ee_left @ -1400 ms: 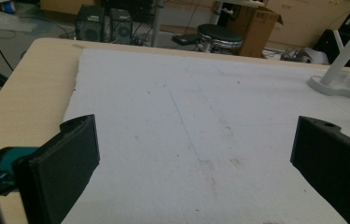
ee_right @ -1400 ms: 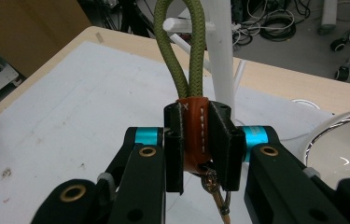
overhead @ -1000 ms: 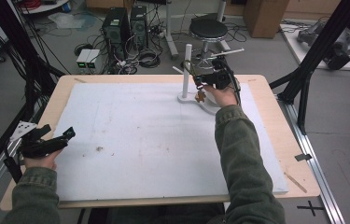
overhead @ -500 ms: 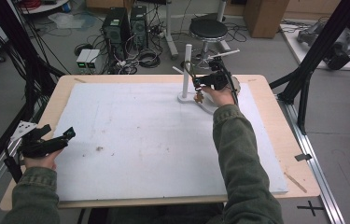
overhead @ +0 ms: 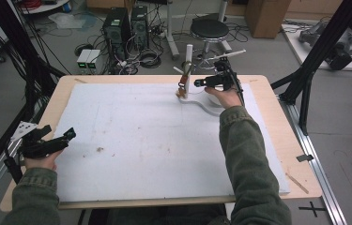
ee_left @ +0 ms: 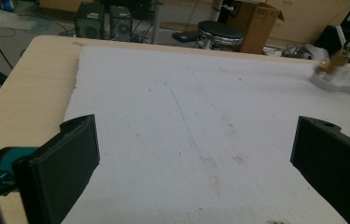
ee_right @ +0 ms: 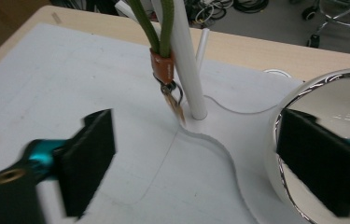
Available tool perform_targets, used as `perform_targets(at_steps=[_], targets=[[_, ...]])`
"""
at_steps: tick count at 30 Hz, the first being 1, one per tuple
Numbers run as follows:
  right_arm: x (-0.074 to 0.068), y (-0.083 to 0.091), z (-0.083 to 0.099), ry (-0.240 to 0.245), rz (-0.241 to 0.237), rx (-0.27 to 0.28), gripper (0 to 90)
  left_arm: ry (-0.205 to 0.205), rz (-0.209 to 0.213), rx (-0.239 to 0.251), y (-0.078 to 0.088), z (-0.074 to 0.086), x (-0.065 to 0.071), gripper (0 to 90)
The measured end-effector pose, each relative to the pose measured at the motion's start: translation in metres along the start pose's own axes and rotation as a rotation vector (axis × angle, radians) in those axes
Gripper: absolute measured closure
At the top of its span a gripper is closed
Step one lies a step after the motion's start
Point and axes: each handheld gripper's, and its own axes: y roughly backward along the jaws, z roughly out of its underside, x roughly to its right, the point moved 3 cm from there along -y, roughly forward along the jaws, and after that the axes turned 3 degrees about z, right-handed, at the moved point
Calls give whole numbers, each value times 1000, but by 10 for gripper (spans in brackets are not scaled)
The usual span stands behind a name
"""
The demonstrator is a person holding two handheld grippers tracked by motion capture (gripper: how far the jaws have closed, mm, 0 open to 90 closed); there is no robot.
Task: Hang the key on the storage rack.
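Observation:
A green cord strap (ee_right: 157,28) with a brown leather band and a metal clip (ee_right: 175,101) hangs against the white post (ee_right: 187,70) of a white stand (overhead: 206,106). In the high view the strap (overhead: 181,88) dangles left of the post (overhead: 188,63). My right gripper (ee_right: 203,163) has just been opening its jaws; they stand wide apart, short of the strap, with nothing between them. It hovers right of the post (overhead: 198,83). My left gripper (overhead: 61,134) rests open at the table's left edge, and its jaws (ee_left: 196,163) frame only bare foam.
A white foam sheet (overhead: 155,140) covers most of the wooden table (overhead: 286,140). A shiny chrome dome (ee_right: 324,107) sits on the stand right beside my right jaw. Computers, cables and a stool stand on the floor beyond the far edge.
My right gripper has opened and let go of the strap, then drawn slightly to the right of the post. The strap now hangs free on the stand. The left hand has stayed put.

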Motion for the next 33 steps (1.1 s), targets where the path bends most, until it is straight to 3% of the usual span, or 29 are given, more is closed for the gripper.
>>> perform_targets(at_steps=[2, 5, 14, 20, 33], targets=[[0, 4, 0, 2, -21, 1, 7, 2, 1, -1, 0, 0, 0, 17], [0, 10, 1, 23, -33, 2, 8, 4, 0, -4, 0, 0, 0, 17], [1, 25, 6, 90, 19, -26, 8, 3, 3, -9, 1, 0, 1, 17], [1, 38, 10, 95, 28, -36, 7, 2, 2, -12, 1, 0, 1, 17], [-7, 59, 20, 106, 45, 7, 7, 6, 2, -7, 1, 0, 1, 17]])
